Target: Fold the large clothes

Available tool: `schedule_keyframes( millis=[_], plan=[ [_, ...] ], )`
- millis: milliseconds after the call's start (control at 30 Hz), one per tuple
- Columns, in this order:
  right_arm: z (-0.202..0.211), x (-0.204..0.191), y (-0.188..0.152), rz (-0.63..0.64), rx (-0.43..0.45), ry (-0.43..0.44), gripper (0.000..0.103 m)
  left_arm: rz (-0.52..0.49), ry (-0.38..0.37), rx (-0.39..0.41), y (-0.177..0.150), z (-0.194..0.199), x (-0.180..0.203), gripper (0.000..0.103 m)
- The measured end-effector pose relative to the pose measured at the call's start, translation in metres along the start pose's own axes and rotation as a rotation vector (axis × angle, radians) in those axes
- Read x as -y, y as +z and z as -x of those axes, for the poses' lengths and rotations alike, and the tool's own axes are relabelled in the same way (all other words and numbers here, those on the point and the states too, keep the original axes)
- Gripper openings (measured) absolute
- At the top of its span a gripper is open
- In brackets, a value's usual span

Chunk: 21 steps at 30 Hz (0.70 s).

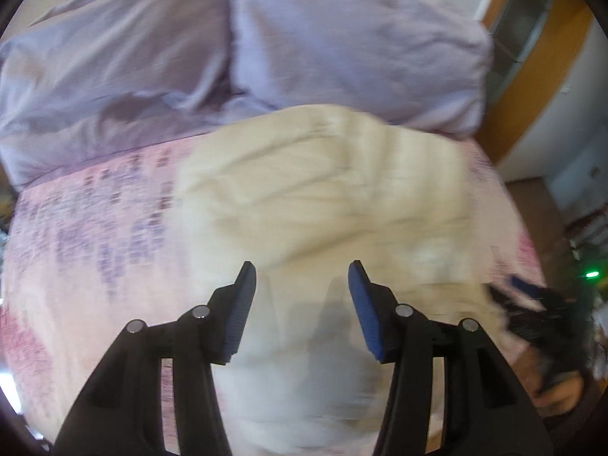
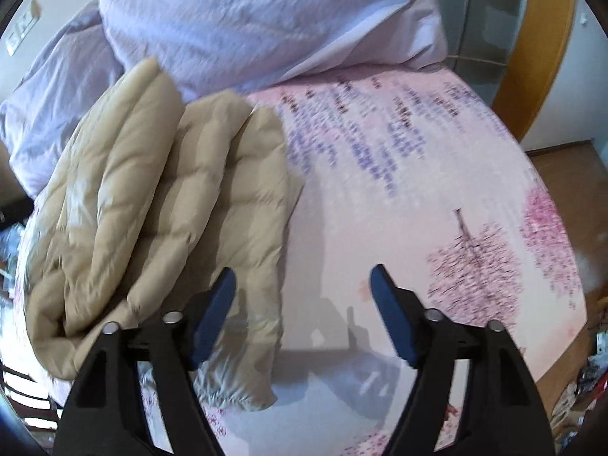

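A beige quilted puffer jacket (image 1: 323,197) lies folded in a thick bundle on the pink flowered bed sheet (image 1: 87,235). My left gripper (image 1: 302,269) hovers above its near part, open, with nothing between the blue pads. In the right wrist view the same jacket (image 2: 159,205) fills the left half, and my right gripper (image 2: 304,275) stands open over the sheet (image 2: 399,190) just right of the jacket's edge, holding nothing. The right gripper's blurred black body (image 1: 532,304) and a hand show at the right edge of the left wrist view.
A lilac duvet (image 1: 266,45) is heaped at the head of the bed behind the jacket, also seen as the duvet (image 2: 247,19). A wooden door frame (image 2: 539,45) and brown floor (image 2: 562,174) lie beyond the bed's right edge. Clutter sits at the floor's lower right.
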State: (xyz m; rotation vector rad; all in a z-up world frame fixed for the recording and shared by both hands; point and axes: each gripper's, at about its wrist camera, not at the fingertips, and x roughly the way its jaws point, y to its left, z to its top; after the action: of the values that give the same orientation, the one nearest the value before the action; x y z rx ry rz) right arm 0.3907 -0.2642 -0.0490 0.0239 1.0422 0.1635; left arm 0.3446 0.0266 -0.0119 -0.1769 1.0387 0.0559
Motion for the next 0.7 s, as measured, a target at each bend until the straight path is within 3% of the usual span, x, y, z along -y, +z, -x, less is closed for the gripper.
schedule_keyframes(
  millis=[133, 267, 700],
  plan=[
    [0.004, 0.001, 0.007, -0.022, 0.012, -0.007, 0.081, 0.037, 0.059, -0.008, 0.000, -0.012, -0.026, 0.051],
    [0.009, -0.002, 0.009, -0.039, 0.029, -0.016, 0.082, 0.055, 0.056, -0.041, -0.007, -0.028, -0.035, 0.056],
    [0.036, -0.038, 0.025, -0.003, 0.103, 0.081, 0.082, -0.002, -0.006, -0.083, -0.028, -0.061, 0.019, 0.057]
  ],
)
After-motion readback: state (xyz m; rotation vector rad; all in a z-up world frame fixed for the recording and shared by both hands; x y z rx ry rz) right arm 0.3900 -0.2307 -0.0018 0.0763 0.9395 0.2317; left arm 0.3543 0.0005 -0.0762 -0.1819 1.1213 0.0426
